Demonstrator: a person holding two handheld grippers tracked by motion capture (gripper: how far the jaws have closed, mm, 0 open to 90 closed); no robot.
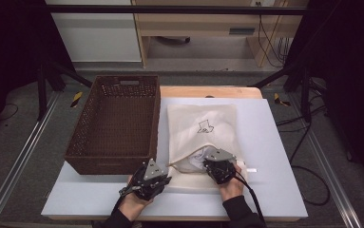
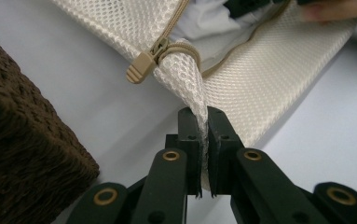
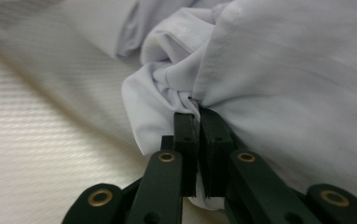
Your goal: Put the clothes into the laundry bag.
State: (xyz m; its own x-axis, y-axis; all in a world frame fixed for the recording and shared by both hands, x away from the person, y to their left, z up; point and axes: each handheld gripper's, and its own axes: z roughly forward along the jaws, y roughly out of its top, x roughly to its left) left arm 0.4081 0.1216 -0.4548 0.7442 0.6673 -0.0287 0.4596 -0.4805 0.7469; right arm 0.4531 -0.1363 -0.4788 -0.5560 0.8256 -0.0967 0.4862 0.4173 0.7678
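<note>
A cream mesh laundry bag (image 1: pixel 202 126) with a small dark print lies on the white board, its zipped mouth gaping at the near end. My left gripper (image 1: pixel 168 168) is shut on the bag's near left corner. In the left gripper view the jaws (image 2: pixel 203 119) pinch a fold of mesh (image 2: pixel 185 84) just below the tan zipper pull (image 2: pixel 141 70). My right gripper (image 1: pixel 209 162) reaches into the bag's mouth and is shut on a bunched fold of white garment (image 3: pixel 278 70). Part of that garment (image 1: pixel 195 162) pokes out of the opening.
A dark brown woven basket (image 1: pixel 108 164) stands empty at the left of the bag, its corner (image 2: pixel 22 154) close to my left gripper. The white board (image 1: pixel 274 156) has bare room right of the bag. Black frame legs and cables stand beyond the table.
</note>
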